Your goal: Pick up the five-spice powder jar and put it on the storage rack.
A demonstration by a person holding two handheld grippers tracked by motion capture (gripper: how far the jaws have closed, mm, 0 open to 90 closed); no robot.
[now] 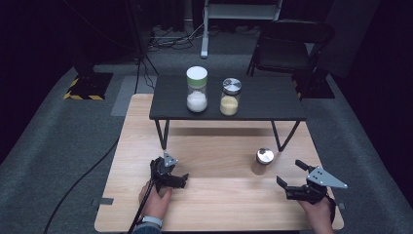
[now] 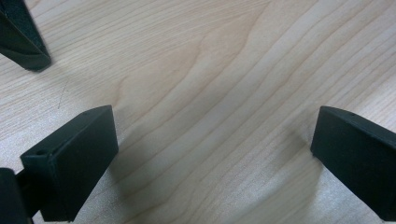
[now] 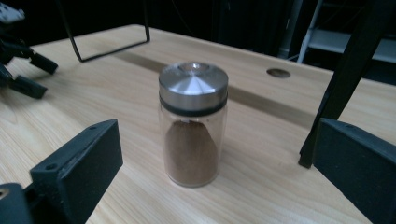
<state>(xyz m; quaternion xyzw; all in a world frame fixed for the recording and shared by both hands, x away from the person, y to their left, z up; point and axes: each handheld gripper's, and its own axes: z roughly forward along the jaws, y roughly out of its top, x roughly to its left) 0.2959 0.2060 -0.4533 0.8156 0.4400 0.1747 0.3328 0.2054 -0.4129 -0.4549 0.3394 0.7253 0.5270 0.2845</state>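
I see my right gripper [image 1: 290, 181] open wide, pointing at the jar of brown powder [image 3: 193, 124] standing on the wooden table [image 1: 219, 204]. My left gripper [image 2: 212, 154] is open wide too, low over bare wood, holding nothing.

Shelf leg [image 3: 348, 74] beside brown jar [image 3: 192, 123]
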